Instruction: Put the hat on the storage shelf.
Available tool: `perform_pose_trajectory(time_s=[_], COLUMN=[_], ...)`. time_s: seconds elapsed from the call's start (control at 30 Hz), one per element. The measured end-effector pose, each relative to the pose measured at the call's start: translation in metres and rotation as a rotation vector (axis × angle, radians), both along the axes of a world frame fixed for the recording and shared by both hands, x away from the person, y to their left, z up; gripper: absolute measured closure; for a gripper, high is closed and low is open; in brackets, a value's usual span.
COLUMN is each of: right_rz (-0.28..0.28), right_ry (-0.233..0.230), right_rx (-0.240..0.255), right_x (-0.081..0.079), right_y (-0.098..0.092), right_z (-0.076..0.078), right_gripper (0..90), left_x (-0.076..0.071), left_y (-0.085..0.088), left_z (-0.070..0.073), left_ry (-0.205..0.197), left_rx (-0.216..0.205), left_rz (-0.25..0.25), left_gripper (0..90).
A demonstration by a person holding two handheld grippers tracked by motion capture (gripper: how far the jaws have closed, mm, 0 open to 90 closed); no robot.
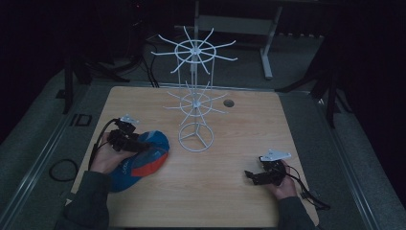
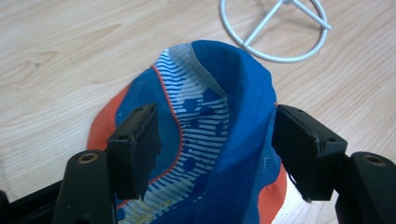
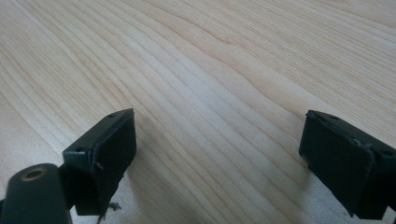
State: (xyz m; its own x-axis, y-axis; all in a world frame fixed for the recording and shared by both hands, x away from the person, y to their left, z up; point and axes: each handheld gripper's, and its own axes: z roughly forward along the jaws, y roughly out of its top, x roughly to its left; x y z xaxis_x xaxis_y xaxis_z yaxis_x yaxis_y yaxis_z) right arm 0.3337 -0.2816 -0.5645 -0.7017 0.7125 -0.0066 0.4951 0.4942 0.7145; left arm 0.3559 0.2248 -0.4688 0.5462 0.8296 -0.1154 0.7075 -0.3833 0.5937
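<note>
- Cap (image 1: 141,160): one (blue and orange), lying at the table's (image 1: 230,201) left side, near one white wire rack (image 1: 195,103).
- Left gripper (image 2: 215,135): spread wide around the cap's blue fabric, pads not pressing.
- Right gripper (image 3: 217,156): spread wide over bare wood, grasping nothing.

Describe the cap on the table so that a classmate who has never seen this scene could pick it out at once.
On the wooden table stands a tall white wire rack. Just left of its ring base lies the cap, with the left gripper over it, jaws apart on either side of its folded fabric. It is the one soft, coloured thing there: blue mesh with orange edging.
</note>
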Motion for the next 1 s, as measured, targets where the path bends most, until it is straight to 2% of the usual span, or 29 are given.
perform_pose_trajectory(time_s=[0.27,0.67,0.77,1.0], right_rz=[0.000,0.000,0.000,0.000], right_ry=[0.000,0.000,0.000,0.001], right_rx=[0.000,0.000,0.000,0.000], right_x=[0.000,0.000,0.000,0.000], right_y=[0.000,0.000,0.000,0.000], right_z=[0.000,0.000,0.000,0.000], right_gripper=[10.7,10.7,10.7,10.7], left_x=[0.005,0.011,0.011,0.013], left_y=[-0.007,-0.014,-0.015,-0.016], left_z=[-0.009,-0.021,-0.022,-0.027], left_ry=[0.041,0.107,0.117,0.156], left_rx=[0.019,0.076,0.081,0.139], left_rz=[-0.023,-0.046,-0.046,-0.043], left_gripper=[31.8,30.3,33.1,44.1])
